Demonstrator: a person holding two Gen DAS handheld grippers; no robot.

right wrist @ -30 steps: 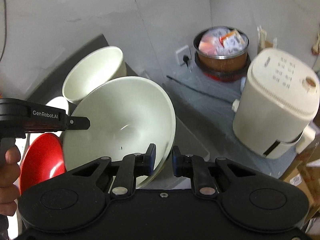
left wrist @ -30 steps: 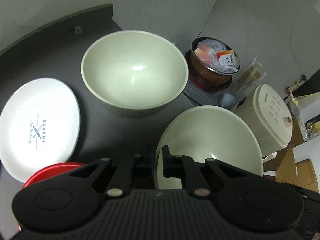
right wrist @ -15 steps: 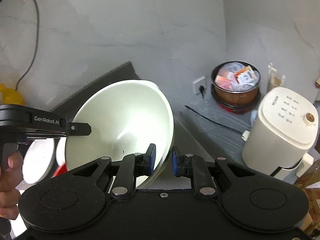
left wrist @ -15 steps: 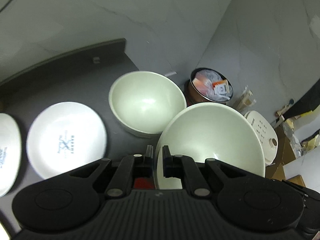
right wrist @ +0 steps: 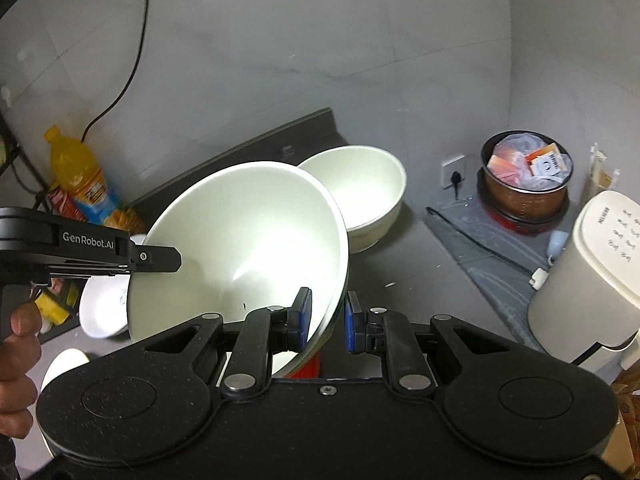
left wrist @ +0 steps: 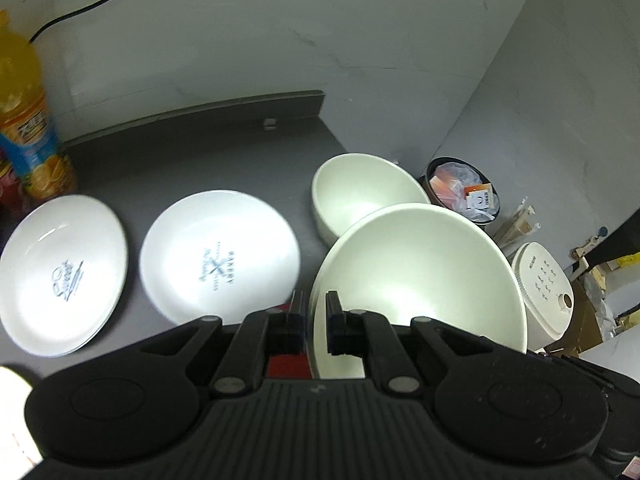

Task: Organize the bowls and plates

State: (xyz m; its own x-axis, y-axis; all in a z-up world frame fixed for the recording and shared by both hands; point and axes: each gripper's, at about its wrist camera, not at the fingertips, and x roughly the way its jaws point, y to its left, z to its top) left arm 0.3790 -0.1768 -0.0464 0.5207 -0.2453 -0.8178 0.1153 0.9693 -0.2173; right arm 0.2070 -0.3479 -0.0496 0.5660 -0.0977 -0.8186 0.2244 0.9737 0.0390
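Left wrist: left tool (left wrist: 316,320) clamps large bowl (left wrist: 420,264) rim | right tool (right wrist: 325,320) clamps opposite rim

Pale grey marbled wall panels (left wrist: 320,28) meet in a corner behind the dark grey matte bench (left wrist: 208,152), whose raised back lip runs along the far edge. A black cable (right wrist: 132,60) hangs down the wall. Past the bench's right edge lies a lower grey floor (right wrist: 476,240) (a white wall socket (right wrist: 454,170) sits just above it). Light is dim and cool.
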